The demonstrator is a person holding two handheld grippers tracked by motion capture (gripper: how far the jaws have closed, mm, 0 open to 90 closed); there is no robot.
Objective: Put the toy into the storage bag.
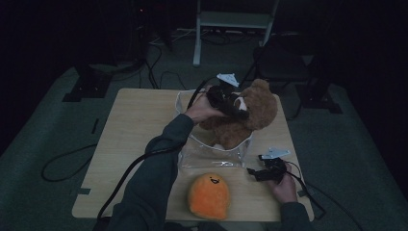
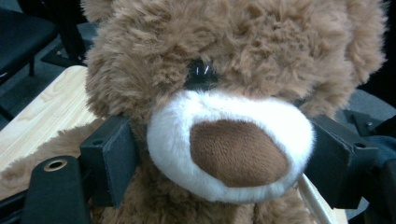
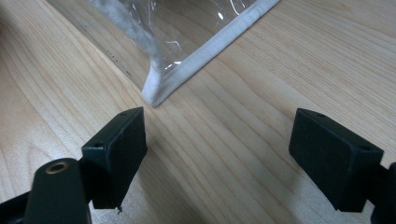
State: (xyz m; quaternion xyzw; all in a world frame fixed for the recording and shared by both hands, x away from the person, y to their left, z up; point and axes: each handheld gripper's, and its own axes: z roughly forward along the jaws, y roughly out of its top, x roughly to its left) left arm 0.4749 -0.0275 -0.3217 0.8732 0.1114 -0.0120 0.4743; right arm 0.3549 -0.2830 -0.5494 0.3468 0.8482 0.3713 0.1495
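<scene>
Dark floor and cables lie around the wooden table (image 1: 130, 125) in the high view. On it, the teddy bear (image 1: 250, 115) sits in a clear plastic bag (image 1: 211, 156), upright, with its lower body inside the bag's mouth. The left claw (image 1: 235, 107) is at the bear's face, and the bear is right in front of its tips. The right claw (image 1: 257, 172) rests low on the table, just beside the bag's near corner, with nothing in it. An orange plush (image 1: 208, 195) lies on the table to the left of the right claw, apart from the bag.

From the left gripper view, the bear's white muzzle (image 2: 229, 144) fills the space between the two black jaws, which stand wide. The pads are at the sides of the muzzle, but I cannot tell if they press the fur; I judge the claw open.

From the right gripper view, the jaws are wide open over bare wood, and the white-edged bag corner (image 3: 156, 95) lies just ahead of the left jaw.

I judge the bear light and very soft; fur will compress and can slip, so a grip on the muzzle or head needs deep closing. An arm or ear may be a firmer place. The bag is thin and slippery, so its hem is the best hold.
</scene>
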